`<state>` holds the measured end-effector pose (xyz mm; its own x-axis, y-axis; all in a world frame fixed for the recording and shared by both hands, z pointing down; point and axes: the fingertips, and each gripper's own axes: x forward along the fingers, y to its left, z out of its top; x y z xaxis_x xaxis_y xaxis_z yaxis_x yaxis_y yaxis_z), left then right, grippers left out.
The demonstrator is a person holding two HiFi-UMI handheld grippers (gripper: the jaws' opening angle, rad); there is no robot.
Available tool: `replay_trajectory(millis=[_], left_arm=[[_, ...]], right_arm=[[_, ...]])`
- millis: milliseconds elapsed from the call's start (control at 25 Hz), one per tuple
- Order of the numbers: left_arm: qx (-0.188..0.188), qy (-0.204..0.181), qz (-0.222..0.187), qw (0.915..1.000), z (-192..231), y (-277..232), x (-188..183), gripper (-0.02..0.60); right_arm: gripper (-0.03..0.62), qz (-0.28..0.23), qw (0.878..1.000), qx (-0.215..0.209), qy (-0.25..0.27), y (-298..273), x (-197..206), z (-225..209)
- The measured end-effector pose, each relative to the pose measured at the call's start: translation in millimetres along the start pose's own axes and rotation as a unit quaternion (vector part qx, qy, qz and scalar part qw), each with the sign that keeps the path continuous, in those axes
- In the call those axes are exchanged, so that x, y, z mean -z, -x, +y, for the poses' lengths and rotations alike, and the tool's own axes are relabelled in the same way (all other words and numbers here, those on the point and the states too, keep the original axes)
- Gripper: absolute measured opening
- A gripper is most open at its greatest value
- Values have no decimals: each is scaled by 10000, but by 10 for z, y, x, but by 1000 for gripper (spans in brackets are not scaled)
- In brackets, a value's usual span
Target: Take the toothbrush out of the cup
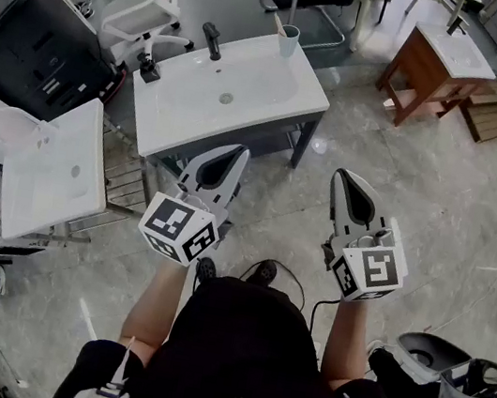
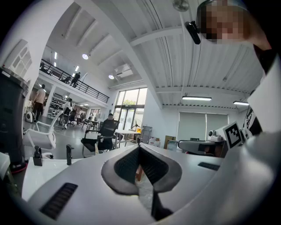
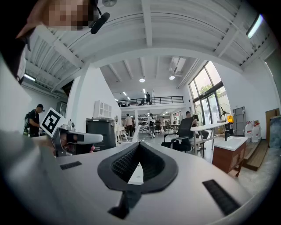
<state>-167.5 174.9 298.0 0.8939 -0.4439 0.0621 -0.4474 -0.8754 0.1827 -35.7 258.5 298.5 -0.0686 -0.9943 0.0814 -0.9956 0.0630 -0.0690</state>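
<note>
A pale cup [image 1: 289, 40] stands at the far right corner of the white sink counter [image 1: 275, 103], with a wood-coloured toothbrush [image 1: 279, 24] leaning out of it. Both grippers hang level in front of the counter's near edge, well short of the cup. My left gripper [image 1: 238, 150] [image 2: 139, 147] is shut with nothing between its dark pads. My right gripper [image 1: 341, 174] [image 3: 139, 144] also has its jaws together and holds nothing. From both gripper views the cup is hidden.
A black faucet [image 1: 211, 41] and a dark dispenser [image 1: 147, 70] stand on the counter's far left side. A second white sink unit [image 1: 53, 170] stands at the left, a wooden vanity [image 1: 440, 57] at the back right, a white office chair [image 1: 149, 6] behind. Equipment [image 1: 445, 381] lies on the floor at right.
</note>
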Motion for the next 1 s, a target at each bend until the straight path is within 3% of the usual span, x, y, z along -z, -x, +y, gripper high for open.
replay_trajectory(millis=[160, 560, 1000], left_arm=[[-22, -32, -34, 10000, -65, -34, -10, 15], [-103, -43, 6, 9999, -158, -128, 80, 15], [-151, 88, 207, 9996, 18, -346, 214, 15]], right_arm=[[31, -98, 9999, -40, 104, 55, -46, -75], [31, -173, 9997, -24, -195, 170, 13, -251], [31, -10, 9994, -21, -332, -20, 148, -406]])
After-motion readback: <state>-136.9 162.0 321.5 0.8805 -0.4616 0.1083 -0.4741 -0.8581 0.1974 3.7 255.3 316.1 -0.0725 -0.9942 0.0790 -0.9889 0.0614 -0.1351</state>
